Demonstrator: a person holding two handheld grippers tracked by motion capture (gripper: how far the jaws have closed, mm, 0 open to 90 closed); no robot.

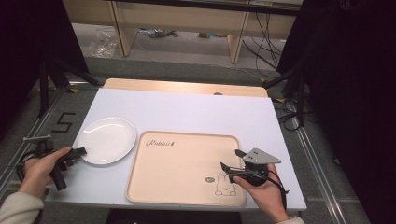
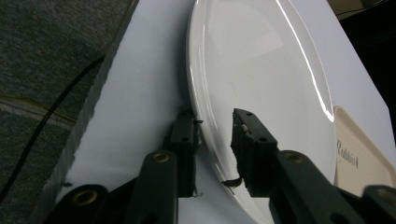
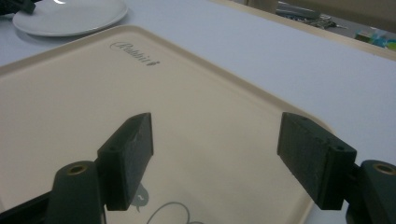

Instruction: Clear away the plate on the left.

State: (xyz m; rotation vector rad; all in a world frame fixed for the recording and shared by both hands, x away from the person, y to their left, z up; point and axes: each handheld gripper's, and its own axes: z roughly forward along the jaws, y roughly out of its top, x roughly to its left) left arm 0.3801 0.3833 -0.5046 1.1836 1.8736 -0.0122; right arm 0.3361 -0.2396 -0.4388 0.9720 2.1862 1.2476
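A white plate lies on the table's left side, next to a beige tray printed with "Rabbit" and a bunny drawing. My left gripper is at the plate's near-left edge. In the left gripper view its jaws are drawn close around the plate rim, one outside under the rim and one on the inner face, so the left gripper is shut on it. My right gripper hovers open over the tray's right part. In the right gripper view the right gripper has wide jaws with only bare tray between them.
The tabletop is a white board on a wooden table, with its left edge close to my left hand. Floor, cables and stand legs surround the table. The far half of the board is bare.
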